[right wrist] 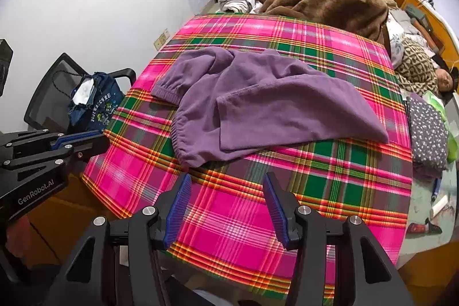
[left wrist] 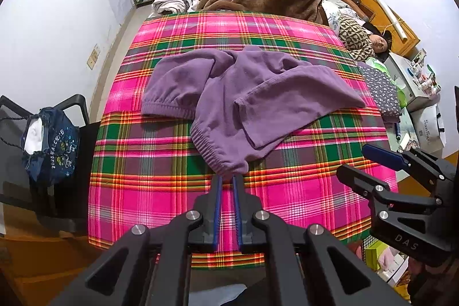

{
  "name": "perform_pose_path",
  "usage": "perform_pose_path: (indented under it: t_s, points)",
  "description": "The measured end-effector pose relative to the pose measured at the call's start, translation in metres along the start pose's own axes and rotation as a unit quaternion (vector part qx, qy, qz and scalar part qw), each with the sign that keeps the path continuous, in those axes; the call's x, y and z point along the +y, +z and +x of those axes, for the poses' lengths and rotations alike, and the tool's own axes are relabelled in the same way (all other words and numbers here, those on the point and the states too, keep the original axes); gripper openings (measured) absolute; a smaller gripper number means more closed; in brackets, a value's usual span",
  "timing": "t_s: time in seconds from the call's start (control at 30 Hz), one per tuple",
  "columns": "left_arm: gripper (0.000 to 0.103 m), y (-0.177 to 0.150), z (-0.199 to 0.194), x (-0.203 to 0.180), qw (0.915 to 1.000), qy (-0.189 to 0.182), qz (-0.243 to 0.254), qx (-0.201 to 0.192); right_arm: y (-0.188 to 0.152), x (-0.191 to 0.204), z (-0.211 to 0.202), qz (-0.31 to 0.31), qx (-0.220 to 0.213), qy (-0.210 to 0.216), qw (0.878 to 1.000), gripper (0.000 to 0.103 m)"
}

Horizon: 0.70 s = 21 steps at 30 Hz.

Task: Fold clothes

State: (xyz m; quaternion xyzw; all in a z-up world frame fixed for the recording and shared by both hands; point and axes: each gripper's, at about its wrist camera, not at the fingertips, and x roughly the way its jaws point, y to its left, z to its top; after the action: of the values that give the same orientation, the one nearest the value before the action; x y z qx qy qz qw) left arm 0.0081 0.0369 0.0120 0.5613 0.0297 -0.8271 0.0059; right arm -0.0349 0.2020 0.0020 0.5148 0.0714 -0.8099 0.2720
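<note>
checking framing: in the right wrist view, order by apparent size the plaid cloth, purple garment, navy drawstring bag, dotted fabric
1. plaid cloth
2. purple garment
3 and 4. dotted fabric and navy drawstring bag look alike; fisheye edges make that unsure.

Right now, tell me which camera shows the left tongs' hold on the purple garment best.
The left wrist view: the left tongs sit nearly closed, pinching the purple garment at its ribbed cuff. In the right wrist view the left tongs appear only side-on at the frame's left edge, so the contact cannot be judged there.

Left claw (left wrist: pixel 227 177): pitched steeply downward, jaws nearly closed, pinching cloth at the tips. Right claw (right wrist: pixel 226 185): pitched downward, jaws spread wide, empty.
</note>
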Motion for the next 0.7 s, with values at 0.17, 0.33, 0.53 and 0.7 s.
perform_pose_path:
  t_s: [0.17, 0.33, 0.53, 0.7]
  points:
    - [0.008, -0.0005, 0.0004, 0.0030, 0.9999, 0.004, -0.014, 0.005, 0.0003, -0.0007, 0.0004, -0.007, 0.002, 0.005, 1.000, 0.054]
    - [0.008, -0.0023, 0.0009, 0.0006, 0.9998, 0.009, -0.014, 0.010, -0.0011, -0.0016, 0.0004, -0.011, 0.002, 0.012, 1.000, 0.054]
    - [0.008, -0.0036, -0.0042, -0.0035, 0.9998, 0.012, -0.015, 0.001, -0.0023, -0.0036, -0.0026, -0.016, -0.002, 0.018, 1.000, 0.054]
    - [0.008, -0.0075, -0.0039, -0.0056, 0.9998, 0.009, -0.018, 0.004, -0.0031, -0.0029, -0.0068, -0.025, -0.010, 0.028, 0.999, 0.054]
